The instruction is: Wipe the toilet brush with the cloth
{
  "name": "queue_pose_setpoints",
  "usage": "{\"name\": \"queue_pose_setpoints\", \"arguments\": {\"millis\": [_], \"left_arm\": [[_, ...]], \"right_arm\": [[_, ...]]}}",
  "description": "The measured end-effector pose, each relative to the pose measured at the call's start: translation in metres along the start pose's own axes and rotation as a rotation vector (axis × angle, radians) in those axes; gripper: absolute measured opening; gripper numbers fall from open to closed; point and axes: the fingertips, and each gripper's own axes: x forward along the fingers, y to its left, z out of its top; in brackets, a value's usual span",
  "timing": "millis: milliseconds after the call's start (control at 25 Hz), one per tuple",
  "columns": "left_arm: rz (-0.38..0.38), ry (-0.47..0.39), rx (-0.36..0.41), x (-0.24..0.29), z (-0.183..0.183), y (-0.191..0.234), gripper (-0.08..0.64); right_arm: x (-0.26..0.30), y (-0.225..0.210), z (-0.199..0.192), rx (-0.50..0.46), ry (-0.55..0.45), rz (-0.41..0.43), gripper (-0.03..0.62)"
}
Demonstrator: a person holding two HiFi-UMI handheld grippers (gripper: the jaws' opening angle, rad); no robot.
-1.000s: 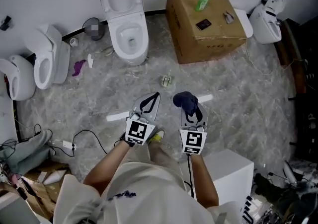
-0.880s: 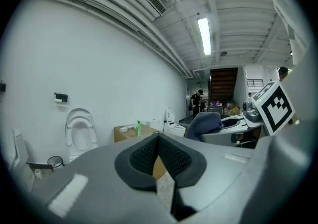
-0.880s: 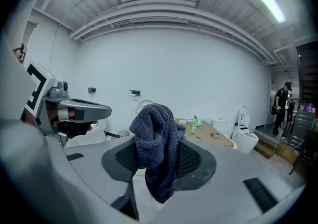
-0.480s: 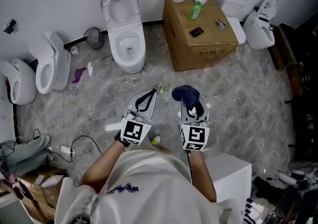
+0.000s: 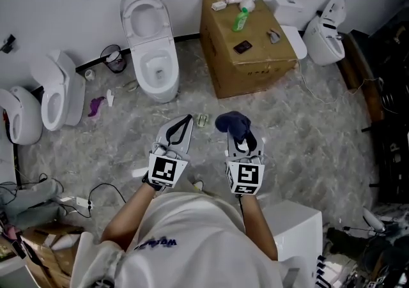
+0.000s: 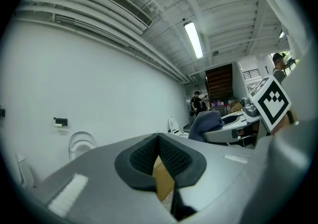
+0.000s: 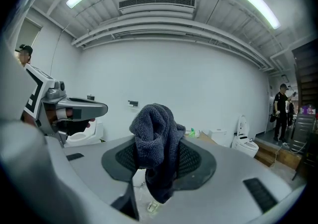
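Head view: I hold both forearms forward, left gripper [image 5: 184, 122] and right gripper [image 5: 243, 142] level and side by side above the floor [image 5: 307, 127]. Left gripper view: its jaws meet, empty. Right gripper view: its jaws pinch the dark cloth [image 7: 155, 131], which is bunched above them.

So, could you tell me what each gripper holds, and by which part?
The right gripper clamps the cloth near its middle, one bunch above the jaws, a tail below. The left gripper is shut on nothing.
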Motion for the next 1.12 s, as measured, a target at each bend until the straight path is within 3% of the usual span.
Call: {"name": "queue_pose_setpoints", "arguments": {"millis": [1120], "left_arm": [[-0.013, -0.005, 0.005, -0.001, 0.011, -0.024, 0.000]], "right_arm": [[-0.017, -0.013, -0.009, 0.013, -0.003, -0.009, 0.166]]}}
